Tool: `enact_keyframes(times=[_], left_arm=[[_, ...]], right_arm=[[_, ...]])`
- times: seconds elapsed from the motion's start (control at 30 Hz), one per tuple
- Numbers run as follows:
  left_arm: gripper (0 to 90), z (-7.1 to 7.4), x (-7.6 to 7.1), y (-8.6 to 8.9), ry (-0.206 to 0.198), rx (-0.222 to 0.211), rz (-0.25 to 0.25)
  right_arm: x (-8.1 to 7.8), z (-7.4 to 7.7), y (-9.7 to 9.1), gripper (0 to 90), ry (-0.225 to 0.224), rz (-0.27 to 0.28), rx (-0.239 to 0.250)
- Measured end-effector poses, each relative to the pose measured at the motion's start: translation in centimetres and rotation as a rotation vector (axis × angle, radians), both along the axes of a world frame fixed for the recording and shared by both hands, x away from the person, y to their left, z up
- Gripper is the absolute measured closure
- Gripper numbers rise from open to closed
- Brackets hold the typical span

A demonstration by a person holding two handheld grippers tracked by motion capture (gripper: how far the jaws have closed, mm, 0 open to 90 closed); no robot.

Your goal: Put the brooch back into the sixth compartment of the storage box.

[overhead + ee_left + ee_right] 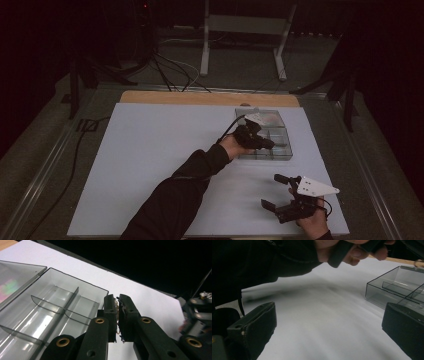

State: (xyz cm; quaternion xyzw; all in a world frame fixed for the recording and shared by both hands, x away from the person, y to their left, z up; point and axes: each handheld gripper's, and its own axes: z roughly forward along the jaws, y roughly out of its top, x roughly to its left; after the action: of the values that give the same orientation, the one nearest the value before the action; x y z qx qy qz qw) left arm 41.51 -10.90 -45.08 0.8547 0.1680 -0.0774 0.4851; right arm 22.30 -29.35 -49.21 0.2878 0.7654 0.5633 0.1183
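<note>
A clear plastic box (pixel 282 150) with dividers lies on the white mat, its lid (pixel 267 118) folded open behind it. My left gripper (pixel 269 144) hovers over the box's near compartments. In the left gripper view the left gripper (pixel 117 300) is shut on a small pale-gold thing (pixel 116 302) that peeks out between the pads, just past the box's (pixel 57 307) right wall. What the thing is I cannot tell. My right gripper (pixel 272 191) rests near the mat's front right corner, open with nothing in it. The right gripper (pixel 329 315) faces the box (pixel 392 287) across bare mat.
The white mat (pixel 150 165) covers a wooden tabletop (pixel 200 98) whose far edge shows. The person's dark sleeve (pixel 175 195) crosses the mat's middle. Cables and a stand's legs (pixel 205 45) lie on the floor beyond the table.
</note>
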Motion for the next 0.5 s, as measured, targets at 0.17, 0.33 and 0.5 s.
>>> enact_keyframes(times=[0.17, 0.33, 0.5], left_arm=[[87.2, -0.4, 0.4, -1.4, 0.000, 0.024, -0.002], [87.1, -0.8, 0.8, -2.6, -0.008, 0.060, 0.011], [87.1, -1.1, 1.5, -3.9, 0.002, 0.073, 0.022]], right_arm=[[0.0, 0.1, -0.1, 0.0, -0.001, -0.002, 0.001], [-0.1, 0.1, -0.1, 0.0, 0.000, -0.004, 0.004], [-0.1, 0.1, -0.1, 0.0, -0.002, -0.005, 0.006]])
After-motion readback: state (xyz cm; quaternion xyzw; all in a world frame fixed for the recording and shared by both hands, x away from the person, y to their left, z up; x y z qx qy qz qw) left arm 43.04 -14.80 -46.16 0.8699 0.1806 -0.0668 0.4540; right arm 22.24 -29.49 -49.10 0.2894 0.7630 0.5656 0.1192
